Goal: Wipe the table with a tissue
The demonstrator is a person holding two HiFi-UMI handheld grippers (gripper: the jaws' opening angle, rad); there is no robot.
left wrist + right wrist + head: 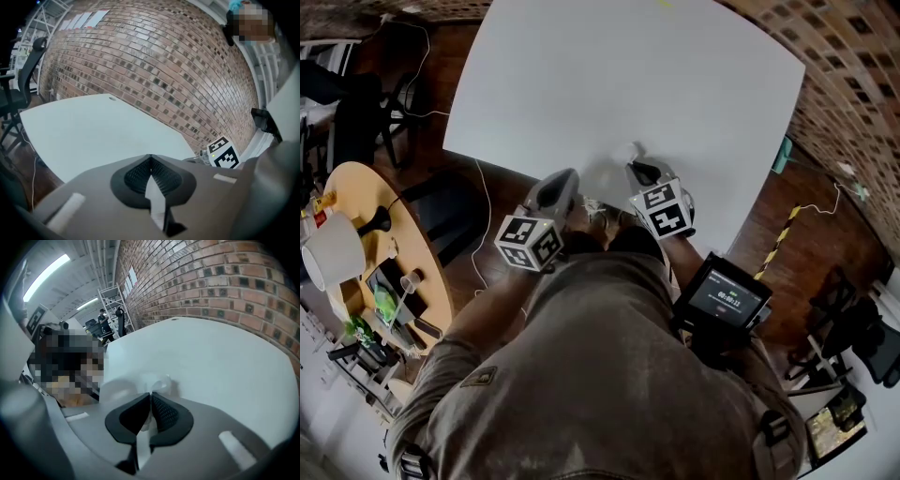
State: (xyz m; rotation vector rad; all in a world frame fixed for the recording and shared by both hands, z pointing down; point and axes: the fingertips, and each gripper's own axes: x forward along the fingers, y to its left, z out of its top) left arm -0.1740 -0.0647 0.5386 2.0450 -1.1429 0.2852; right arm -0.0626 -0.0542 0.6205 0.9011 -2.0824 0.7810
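Note:
A crumpled white tissue [157, 383] pokes out past the tips of my right gripper [150, 394], which is shut on it. In the head view the tissue [634, 151] rests on the near edge of the big white table [619, 75], at the tip of the right gripper [637, 167]. My left gripper [566, 176] hovers at the same table edge, a hand's width to the left. Its jaws meet at the tips, and the left gripper [150, 157] holds nothing. The right gripper's marker cube [224, 153] shows at that view's right.
A round wooden side table [356, 187] with a white lamp [333, 248] and small items stands at the left. Cables [483, 202] trail over the dark floor. A brick wall [154, 61] runs along the table's far side. Office chairs [853, 328] stand at the right.

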